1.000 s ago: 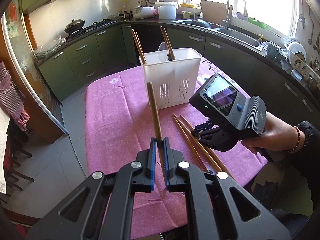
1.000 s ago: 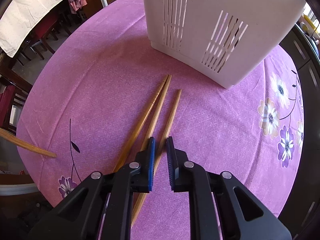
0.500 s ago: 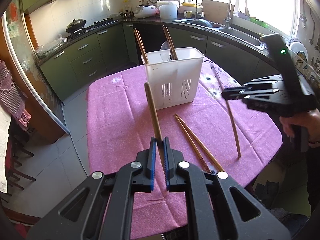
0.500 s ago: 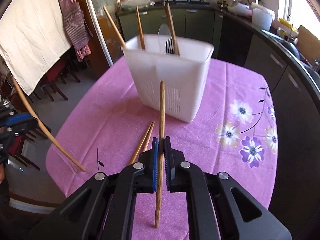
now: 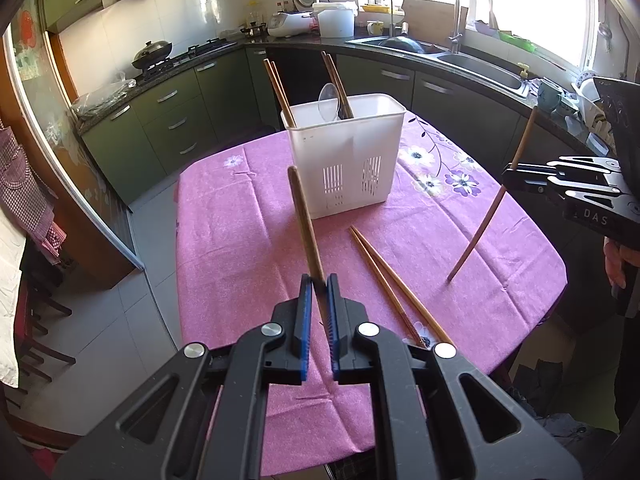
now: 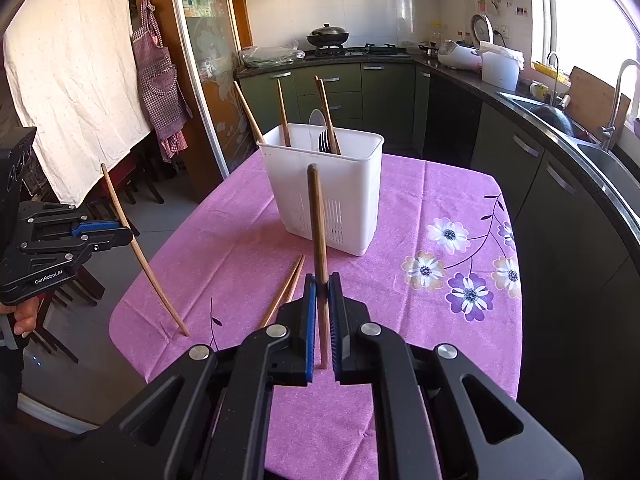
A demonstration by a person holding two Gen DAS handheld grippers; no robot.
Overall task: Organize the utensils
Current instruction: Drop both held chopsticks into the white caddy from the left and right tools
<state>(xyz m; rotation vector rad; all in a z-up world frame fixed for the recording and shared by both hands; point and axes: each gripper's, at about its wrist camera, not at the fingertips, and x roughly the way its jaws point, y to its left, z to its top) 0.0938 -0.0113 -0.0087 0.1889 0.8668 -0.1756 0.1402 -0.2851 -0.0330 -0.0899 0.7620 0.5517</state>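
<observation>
wooden chopstick [image 5: 306, 232] in left claw [image 5: 317, 286], slotted white plastic caddy [image 5: 348, 168]

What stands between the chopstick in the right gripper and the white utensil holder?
Nothing visible does. The right gripper is shut on a chopstick above the table, and only bare pink tablecloth lies ahead to the white holder. Two loose chopsticks lie flat below.

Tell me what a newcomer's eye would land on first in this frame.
Each gripper is shut on one chopstick above the pink tablecloth: the left gripper with its chopstick, the right gripper with its chopstick. Mid-table stands the white caddy, already holding chopsticks and cutlery. Two loose chopsticks lie before it.
</observation>
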